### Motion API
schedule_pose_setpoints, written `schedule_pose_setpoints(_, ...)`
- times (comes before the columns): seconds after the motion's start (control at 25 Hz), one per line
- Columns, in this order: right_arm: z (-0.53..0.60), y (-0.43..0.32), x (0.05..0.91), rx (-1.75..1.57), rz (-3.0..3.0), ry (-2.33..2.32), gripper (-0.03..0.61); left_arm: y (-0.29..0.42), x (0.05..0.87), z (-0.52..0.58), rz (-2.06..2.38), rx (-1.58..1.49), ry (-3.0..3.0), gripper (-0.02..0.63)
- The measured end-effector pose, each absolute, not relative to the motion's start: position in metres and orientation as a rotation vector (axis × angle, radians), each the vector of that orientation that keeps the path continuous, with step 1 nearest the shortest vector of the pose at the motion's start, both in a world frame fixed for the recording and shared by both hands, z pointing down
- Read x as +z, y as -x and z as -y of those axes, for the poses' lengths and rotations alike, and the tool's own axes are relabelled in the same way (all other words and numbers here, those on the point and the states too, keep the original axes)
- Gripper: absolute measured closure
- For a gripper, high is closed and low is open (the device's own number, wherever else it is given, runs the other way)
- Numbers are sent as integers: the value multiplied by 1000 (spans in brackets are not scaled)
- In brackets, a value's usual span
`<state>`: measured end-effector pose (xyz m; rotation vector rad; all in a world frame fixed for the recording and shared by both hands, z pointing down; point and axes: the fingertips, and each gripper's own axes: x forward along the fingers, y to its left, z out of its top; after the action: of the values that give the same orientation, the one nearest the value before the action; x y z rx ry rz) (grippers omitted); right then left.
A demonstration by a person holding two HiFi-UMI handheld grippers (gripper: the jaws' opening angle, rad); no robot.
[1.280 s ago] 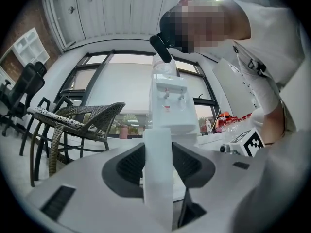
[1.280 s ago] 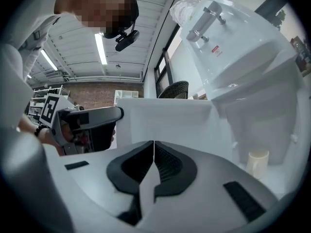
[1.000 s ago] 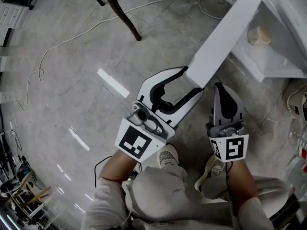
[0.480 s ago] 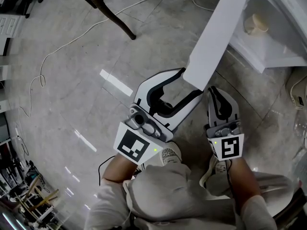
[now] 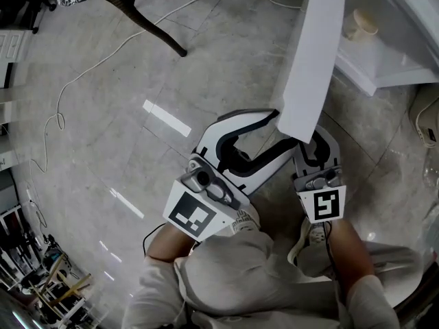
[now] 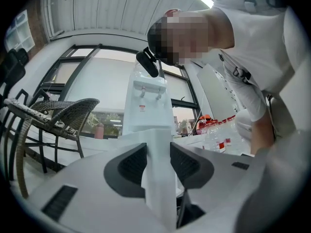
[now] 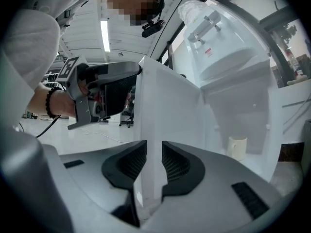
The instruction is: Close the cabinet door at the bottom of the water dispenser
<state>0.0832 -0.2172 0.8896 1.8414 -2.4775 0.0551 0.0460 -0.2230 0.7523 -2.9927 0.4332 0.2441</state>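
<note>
Marble floor (image 5: pixel 103 101) below; left gripper (image 6: pixel 158 161) and right gripper (image 7: pixel 149 161) fingers clamp the cabinet door (image 5: pixel 312 53) (right fingertips hidden from above).

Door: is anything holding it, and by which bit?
Yes. The left hand-held gripper and the right hand-held gripper both pinch the door by its free outer edge.

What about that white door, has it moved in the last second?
Yes. The cabinet door swung its free edge rightward, closer to the open cabinet shelf holding the cup.
</note>
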Motion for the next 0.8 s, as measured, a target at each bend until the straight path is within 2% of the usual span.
schedule_pose_setpoints(0.2,214,-81,894,39,2475,-1833,461,-48,752,223,-420,248,3001,459)
schedule_pose_setpoints(0.4,211,-70,897,6,2477,-1786,414,-48,749,223,-402,255,3007,460)
schedule_pose_setpoints(0.8,204,-95,897,-23,2420,-1875,396,-84,754,201,-304,279,3031,462)
